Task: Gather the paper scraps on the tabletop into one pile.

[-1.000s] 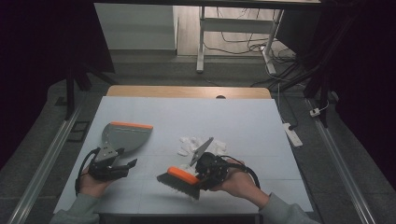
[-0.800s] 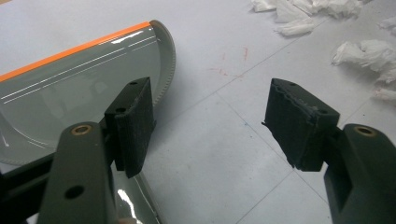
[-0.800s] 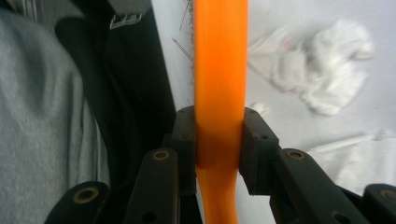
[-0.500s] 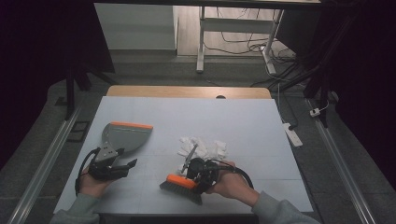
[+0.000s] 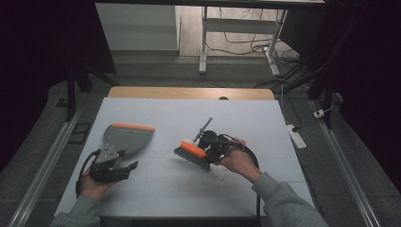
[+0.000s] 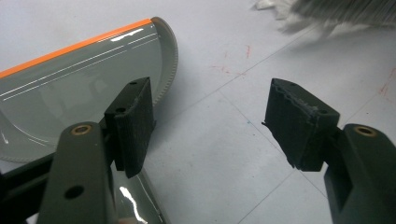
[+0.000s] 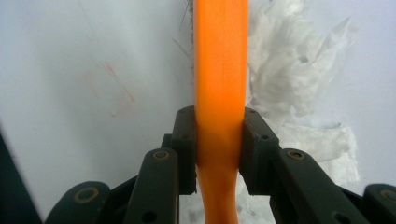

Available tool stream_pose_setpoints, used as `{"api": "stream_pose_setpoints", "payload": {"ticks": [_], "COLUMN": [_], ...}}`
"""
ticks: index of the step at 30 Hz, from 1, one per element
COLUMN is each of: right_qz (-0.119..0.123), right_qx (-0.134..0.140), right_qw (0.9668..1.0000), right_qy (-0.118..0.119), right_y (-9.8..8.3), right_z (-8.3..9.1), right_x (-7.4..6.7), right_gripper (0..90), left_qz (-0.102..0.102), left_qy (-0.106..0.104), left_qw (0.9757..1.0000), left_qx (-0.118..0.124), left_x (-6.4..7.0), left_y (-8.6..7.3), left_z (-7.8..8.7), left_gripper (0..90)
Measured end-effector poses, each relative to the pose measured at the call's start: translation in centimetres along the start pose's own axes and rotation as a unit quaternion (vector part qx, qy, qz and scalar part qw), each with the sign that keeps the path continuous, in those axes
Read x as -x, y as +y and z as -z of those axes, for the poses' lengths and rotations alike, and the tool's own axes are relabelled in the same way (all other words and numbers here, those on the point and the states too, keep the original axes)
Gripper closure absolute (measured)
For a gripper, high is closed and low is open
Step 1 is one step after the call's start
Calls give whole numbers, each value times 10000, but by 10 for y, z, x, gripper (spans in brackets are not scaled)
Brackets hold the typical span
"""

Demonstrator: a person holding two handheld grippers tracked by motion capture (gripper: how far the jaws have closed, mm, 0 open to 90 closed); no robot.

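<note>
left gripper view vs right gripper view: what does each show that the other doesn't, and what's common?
Left gripper view: the left gripper with jaws apart and nothing between them, and the grey dustpan with its orange lip, lying beside and partly under the left-hand jaw.

Right gripper view: the right gripper shut on the orange brush handle, with a few bristles beside it.

Both: the white table with faint red marks, and the crumpled white paper, in the left gripper view just a blurred scrap at the top edge.

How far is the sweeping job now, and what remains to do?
Done: the right gripper is shut on the orange brush. In hand: the brush is at the white paper scraps. Left: scraps lie apart from the dustpan, beside the open left gripper; none inside.
</note>
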State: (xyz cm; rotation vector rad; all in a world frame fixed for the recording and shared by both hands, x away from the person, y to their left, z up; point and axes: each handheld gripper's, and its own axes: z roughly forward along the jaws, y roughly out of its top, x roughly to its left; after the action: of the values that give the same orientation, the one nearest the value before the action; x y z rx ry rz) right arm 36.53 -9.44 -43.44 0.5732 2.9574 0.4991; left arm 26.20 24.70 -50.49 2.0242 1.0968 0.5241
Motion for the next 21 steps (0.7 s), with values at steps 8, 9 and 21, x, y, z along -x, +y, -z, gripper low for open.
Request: {"api": "stream_pose_setpoints", "payload": {"ticks": [8,9,21], "right_qz": [-403,-557,-2546], "right_qx": [844,906,218], "right_qw": [9952,9936,9608], "right_qy": [-275,-369,-1073], "right_y": [-20,-25,-93], "right_z": [48,52,36], "right_x": [3,6,69], "right_gripper": [704,704,704], "left_qz": [-20,-10,-131], "left_qy": [11,17,-71], "left_qw": [10000,10000,9999], "left_qx": [1,16,47], "left_x": [2,2,5], "left_y": [1,1,1], "left_z": [0,1,1], "left_gripper": [335,335,338]}}
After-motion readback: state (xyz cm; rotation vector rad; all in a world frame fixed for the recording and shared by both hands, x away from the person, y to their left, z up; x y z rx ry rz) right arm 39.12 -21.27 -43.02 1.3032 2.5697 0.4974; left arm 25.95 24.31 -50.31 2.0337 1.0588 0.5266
